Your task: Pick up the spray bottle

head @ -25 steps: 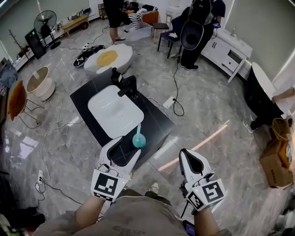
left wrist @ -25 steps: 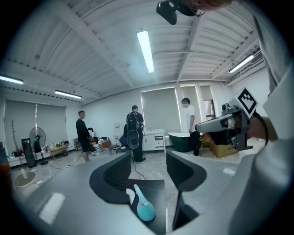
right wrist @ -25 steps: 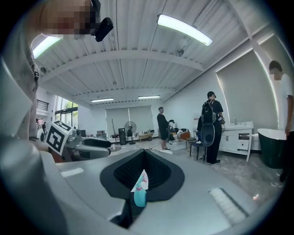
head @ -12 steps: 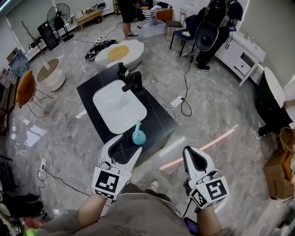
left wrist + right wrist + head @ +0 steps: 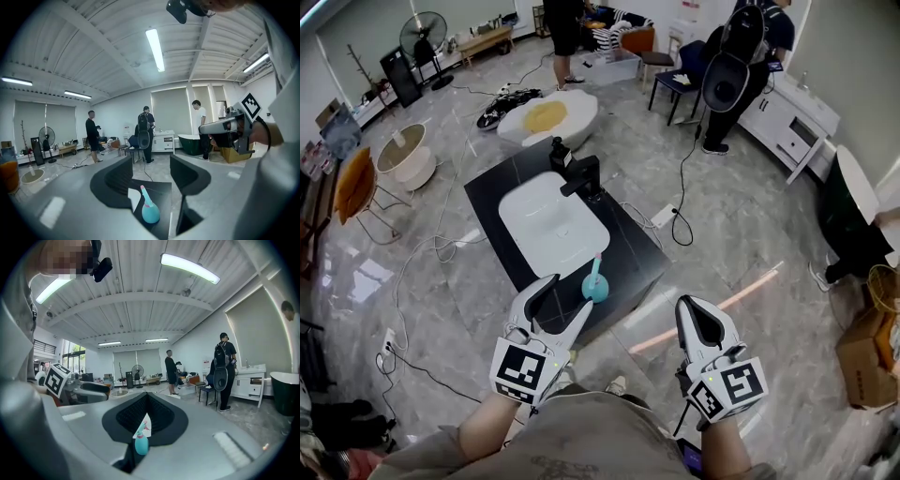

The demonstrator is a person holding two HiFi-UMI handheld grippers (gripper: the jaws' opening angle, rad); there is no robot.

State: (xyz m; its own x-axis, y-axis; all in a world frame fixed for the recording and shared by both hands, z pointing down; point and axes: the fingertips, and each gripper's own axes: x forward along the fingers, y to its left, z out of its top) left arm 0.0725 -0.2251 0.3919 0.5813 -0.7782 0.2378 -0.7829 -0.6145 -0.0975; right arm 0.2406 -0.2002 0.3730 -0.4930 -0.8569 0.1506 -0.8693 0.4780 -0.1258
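The left gripper (image 5: 151,161) has its 2 jaws wide apart with nothing between them. In the left gripper view the spray bottle (image 5: 150,212) shows through the gap, a little way ahead and low, clear of both jaws. The right gripper (image 5: 147,397) has its jaws together, the tips meeting, and it holds nothing. The bottle shows only through the small opening below the closed tips, farther off. The bottle has a round teal body and a pink neck and nozzle. It stands upright at the near corner of a black counter (image 5: 623,248), just beside the white sink (image 5: 551,225) set into that counter. A black faucet (image 5: 581,178) stands at the far end of the sink. In the head view the left gripper hangs over the near edge of the counter, its right jaw tip close to the bottle, though I cannot tell whether they touch. The right gripper is off to the right over the grey marble floor (image 5: 722,234), well apart from the counter. Cables trail across the floor. A standing fan (image 5: 424,36) is far off to the left, and a person with a backpack (image 5: 739,56) stands in the background.
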